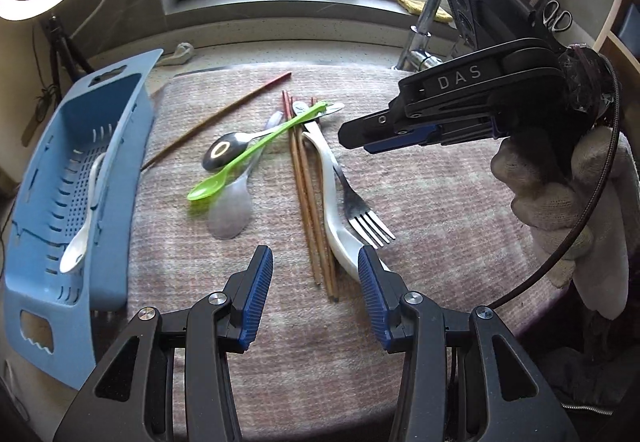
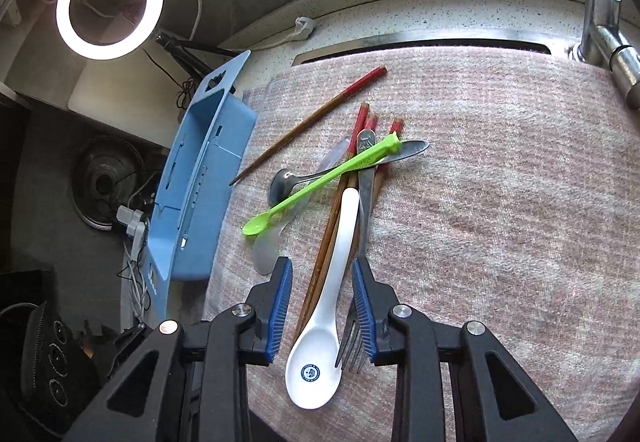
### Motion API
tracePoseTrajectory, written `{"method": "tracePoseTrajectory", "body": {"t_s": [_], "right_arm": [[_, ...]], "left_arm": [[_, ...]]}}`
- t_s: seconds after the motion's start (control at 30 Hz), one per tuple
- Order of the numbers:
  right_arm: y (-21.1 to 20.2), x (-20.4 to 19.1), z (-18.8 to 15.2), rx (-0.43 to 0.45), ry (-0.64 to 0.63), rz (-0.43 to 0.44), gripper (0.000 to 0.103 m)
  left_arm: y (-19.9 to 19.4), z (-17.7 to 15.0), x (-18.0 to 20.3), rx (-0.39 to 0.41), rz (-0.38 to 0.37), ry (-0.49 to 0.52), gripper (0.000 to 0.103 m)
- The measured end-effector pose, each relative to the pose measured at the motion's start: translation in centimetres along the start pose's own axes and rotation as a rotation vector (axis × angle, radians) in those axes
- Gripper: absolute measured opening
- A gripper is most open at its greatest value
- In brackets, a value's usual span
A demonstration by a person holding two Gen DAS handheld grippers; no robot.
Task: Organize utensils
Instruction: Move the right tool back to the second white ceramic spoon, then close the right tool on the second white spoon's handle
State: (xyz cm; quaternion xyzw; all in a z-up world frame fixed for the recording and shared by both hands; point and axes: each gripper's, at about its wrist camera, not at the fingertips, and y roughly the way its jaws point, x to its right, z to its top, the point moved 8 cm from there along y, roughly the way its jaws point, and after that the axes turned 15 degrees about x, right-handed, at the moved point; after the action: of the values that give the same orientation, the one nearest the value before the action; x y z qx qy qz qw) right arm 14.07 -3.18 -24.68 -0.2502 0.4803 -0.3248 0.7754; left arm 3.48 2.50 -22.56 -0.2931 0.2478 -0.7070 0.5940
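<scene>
Item: utensil sorting, pick-up stage.

Location: a heap of utensils is lying on the pink cloth [image 2: 500,201] covering the table. It holds a white ceramic spoon [image 2: 320,342], a metal fork [image 2: 354,346], several red-tipped chopsticks [image 2: 320,274], a green plastic spoon [image 2: 316,185], a dark metal spoon [image 2: 280,181] and a clear plastic spoon [image 1: 232,209]. One white spoon [image 1: 80,246] is already sitting in the blue perforated basket [image 1: 36,177] at the cloth's left edge.

Right tool [image 2: 322,306]: its jaws are standing apart, straddling the white ceramic spoon's handle, with chopsticks and fork also between them; the pads are not pressing anything.

Left tool [image 1: 316,282]: it is hovering open and empty above the near ends of the chopsticks.

Step in hand: the right tool appears to be lining up on the white ceramic spoon.

Next move, judged: lowering and closing on the handle alone, keeping the neighbouring fork and chopsticks out of the pinch, then carrying it to the basket.
</scene>
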Motion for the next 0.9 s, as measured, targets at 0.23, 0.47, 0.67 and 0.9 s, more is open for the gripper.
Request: {"method": "tracePoseTrajectory", "body": {"t_s": [0.23,0.47,0.67,0.9], "right_arm": [[1.7,-0.1,-0.4,-0.029,0.043,0.036,0.022],[3.4,0.0,-0.8,-0.062,0.056,0.034,0.021],[3.7,0.4,-0.8,-0.068,0.061,0.027,0.021],[4.1,0.4,-0.7,-0.073,0.056,0.027,0.021]], "left_arm": [[1.8,-0.8,1.3,-0.041,-0.012,0.007,0.043],[2.9,-1.4,0.9,-0.071,0.004,0.001,0.043],[3.3,-1.7,0.5,-0.085,0.007,-0.004,0.043],[4.2,-1.7,-0.2,-0.093,0.011,-0.012,0.043]]}}
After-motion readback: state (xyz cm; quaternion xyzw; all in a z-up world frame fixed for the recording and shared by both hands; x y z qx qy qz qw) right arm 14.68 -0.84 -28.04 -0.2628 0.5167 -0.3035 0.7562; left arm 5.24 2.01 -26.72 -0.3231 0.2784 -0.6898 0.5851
